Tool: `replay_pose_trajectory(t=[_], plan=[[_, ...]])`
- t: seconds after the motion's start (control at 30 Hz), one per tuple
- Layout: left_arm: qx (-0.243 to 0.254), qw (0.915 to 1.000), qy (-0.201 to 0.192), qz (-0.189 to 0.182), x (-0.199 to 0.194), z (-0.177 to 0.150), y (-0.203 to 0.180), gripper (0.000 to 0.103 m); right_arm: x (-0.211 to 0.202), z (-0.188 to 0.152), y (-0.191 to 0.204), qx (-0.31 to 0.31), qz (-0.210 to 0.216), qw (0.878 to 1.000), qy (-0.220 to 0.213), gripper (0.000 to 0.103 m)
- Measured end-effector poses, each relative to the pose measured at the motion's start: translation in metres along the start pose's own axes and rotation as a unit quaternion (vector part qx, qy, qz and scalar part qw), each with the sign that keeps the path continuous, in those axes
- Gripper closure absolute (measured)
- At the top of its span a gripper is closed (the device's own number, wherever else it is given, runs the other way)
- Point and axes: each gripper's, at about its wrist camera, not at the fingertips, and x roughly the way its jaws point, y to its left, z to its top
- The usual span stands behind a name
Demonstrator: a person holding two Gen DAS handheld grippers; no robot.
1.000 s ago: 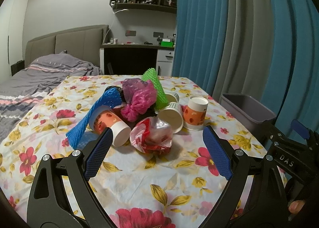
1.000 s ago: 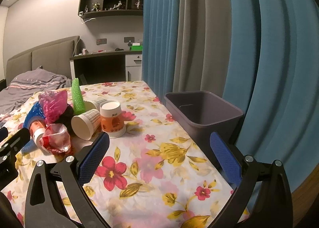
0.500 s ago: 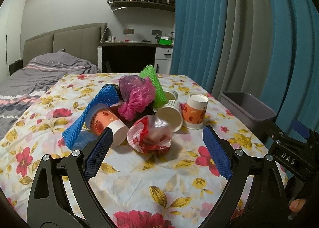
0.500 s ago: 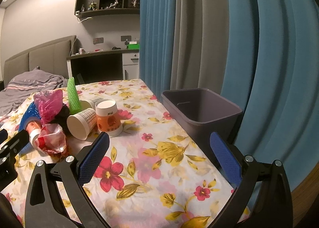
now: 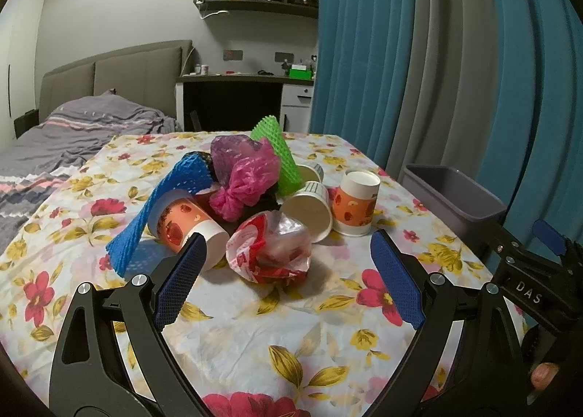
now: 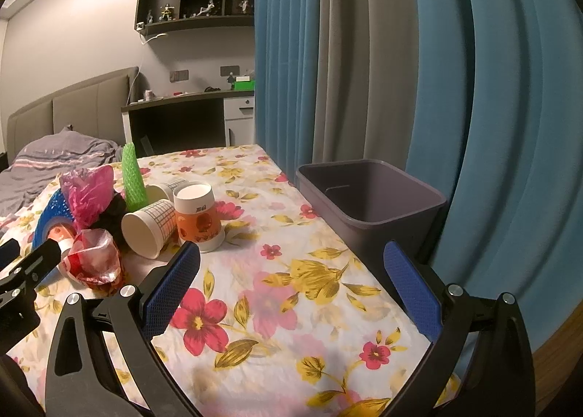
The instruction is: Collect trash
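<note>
Trash (image 5: 255,205) lying heaped mid-table (image 5: 233,329): cups, foam nets, crumpled bags. Left gripper (image 5: 288,282) hovering just short of red-white bag (image 5: 269,249), fingers spread wide, gripping nothing. Right gripper (image 6: 291,285) gaping likewise over cloth, bin (image 6: 371,198) sitting beyond at table's right edge

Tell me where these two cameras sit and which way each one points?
Left wrist view: sits on the left gripper, looking forward over its open blue fingers at the trash pile; the right gripper and a fingertip show at the right edge.
Right wrist view: sits on the right gripper, facing the floral table and the grey bin; the left gripper shows at the left edge.
Shared: pile, upright orange cup, bin, bed, wall shelf.
</note>
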Motion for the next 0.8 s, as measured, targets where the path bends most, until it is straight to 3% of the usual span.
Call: replay_pose_trajectory(t=[0.37,0.6,0.77,0.8], plan=[[-0.025,0.9995,0.006,0.017,0.008,-0.001,0.026,0.013,0.010,-0.002,0.011,-0.001,0.024,1.000,0.009,0.006],[-0.048,0.9979,0.015,0.041,0.012,-0.002,0.055,0.013,0.019,-0.003,0.034,-0.019,0.057,0.998,0.017,0.011],[-0.059,0.9965,0.023,0.054,0.013,-0.004,0.071,0.013,0.031,-0.004,0.055,-0.025,0.111,0.993,0.041,0.015],[-0.062,0.9960,0.022,0.061,0.012,-0.005,0.077,0.013,0.033,-0.004,0.061,-0.027,0.126,0.991,0.045,0.020]])
